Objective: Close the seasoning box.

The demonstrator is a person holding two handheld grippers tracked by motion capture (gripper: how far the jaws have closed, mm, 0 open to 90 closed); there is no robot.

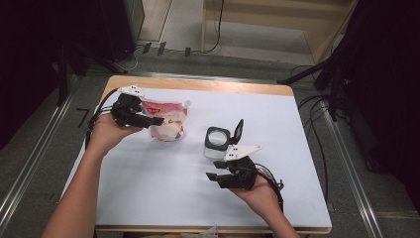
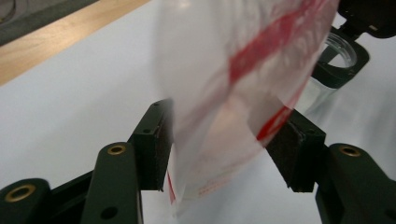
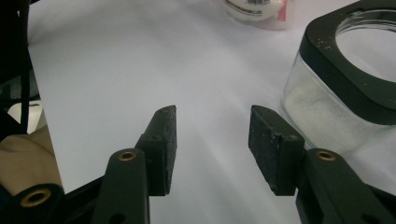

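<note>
White bench [image 1: 163, 198]: left claw [image 2: 224, 140] clamping red-and-white pouch [image 2: 233, 79], needing firm hold; right claw [image 3: 212, 144] gaping beside open jar [image 3: 345, 98].

One red-and-white plastic bag [image 1: 167, 119], one glass jar [image 1: 217, 143] with black hinged lid, two grippers, one table [image 1: 188, 84]

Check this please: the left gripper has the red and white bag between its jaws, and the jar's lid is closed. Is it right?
Not quite: the lid of the jar stands open, as the high view shows. The bag is indeed between the left gripper's jaws.
</note>
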